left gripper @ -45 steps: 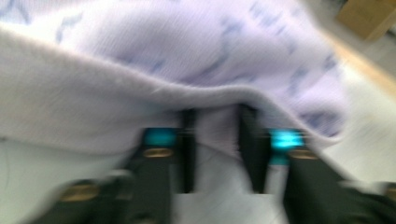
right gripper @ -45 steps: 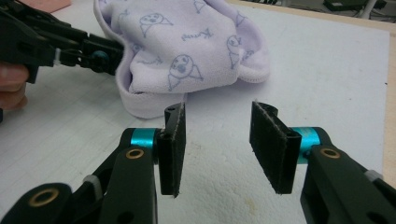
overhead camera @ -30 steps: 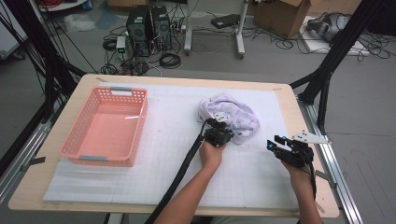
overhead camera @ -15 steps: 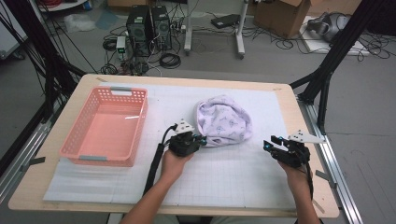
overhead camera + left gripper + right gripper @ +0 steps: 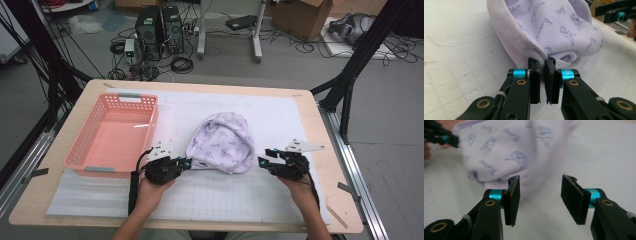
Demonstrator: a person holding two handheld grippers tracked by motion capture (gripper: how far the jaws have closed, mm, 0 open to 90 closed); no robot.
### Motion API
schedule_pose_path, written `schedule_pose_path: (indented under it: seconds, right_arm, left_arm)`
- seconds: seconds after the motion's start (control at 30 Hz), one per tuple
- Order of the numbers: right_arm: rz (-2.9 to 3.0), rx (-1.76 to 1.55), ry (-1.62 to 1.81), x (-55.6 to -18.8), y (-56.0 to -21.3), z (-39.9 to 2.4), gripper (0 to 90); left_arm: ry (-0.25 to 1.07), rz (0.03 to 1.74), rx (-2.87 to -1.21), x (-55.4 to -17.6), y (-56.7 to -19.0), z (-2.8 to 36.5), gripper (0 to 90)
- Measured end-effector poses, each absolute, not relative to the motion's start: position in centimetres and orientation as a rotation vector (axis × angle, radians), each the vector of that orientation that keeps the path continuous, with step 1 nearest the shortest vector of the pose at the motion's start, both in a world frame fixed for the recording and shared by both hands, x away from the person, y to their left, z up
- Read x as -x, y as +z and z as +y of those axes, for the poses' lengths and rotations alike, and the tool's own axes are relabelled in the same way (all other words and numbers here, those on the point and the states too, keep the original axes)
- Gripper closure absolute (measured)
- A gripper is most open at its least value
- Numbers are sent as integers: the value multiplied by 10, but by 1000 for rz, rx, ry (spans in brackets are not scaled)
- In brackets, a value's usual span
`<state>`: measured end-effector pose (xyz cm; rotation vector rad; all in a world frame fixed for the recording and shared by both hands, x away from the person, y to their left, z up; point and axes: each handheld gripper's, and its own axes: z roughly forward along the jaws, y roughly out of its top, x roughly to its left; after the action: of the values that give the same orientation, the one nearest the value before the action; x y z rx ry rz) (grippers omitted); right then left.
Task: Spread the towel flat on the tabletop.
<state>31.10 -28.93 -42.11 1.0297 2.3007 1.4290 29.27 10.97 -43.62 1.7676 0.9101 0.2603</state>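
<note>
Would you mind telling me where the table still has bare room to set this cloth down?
Bare mat lies behind the lilac cloth toward the far edge, and along the near edge between both hands. The pink basket is empty. It is crowded around the cloth, flanked by left claw and right claw.

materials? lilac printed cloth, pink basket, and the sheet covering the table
Lilac cloth: soft knit or terry-like fabric, matte; fuzzy nap and ribbed folded edge show in the left gripper view.
Pink basket: likely moulded plastic, slight sheen, slotted lattice walls.
White sheet: thin matte mat with a printed grid, possibly foam or paper; unclear.
</note>
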Motion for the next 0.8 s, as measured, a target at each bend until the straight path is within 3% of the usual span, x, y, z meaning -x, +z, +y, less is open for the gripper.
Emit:
schedule_pose_path:
  seconds: [0.1, 0.13, 0.2, 0.23, 0.5, 0.7, 0.8]
  right_arm:
    - [2380, -1029, 1352, -319, -429, -264, 453]
    - [2393, -1068, 1305, -323, -432, -259, 528]
    - [2421, -1084, 1257, -330, -433, -256, 834]
    - [2395, -1067, 1273, -332, -430, -258, 860]
    - [2110, -1165, 1350, -369, -384, -279, 873]
    - [1999, -1177, 1219, -400, -357, -279, 874]
    - [1955, -1223, 1165, -415, -347, -289, 874]
  left_arm:
    - [262, 909, -1761, -293, -436, 108, 836]
    - [266, 908, -1762, -293, -435, 108, 836]
    - [281, 911, -1765, -294, -433, 109, 836]
    - [289, 914, -1761, -295, -432, 109, 836]
    - [393, 994, -1696, -318, -429, 104, 838]
    - [554, 1028, -1773, -339, -428, 95, 848]
    - [545, 1067, -1762, -352, -431, 94, 848]
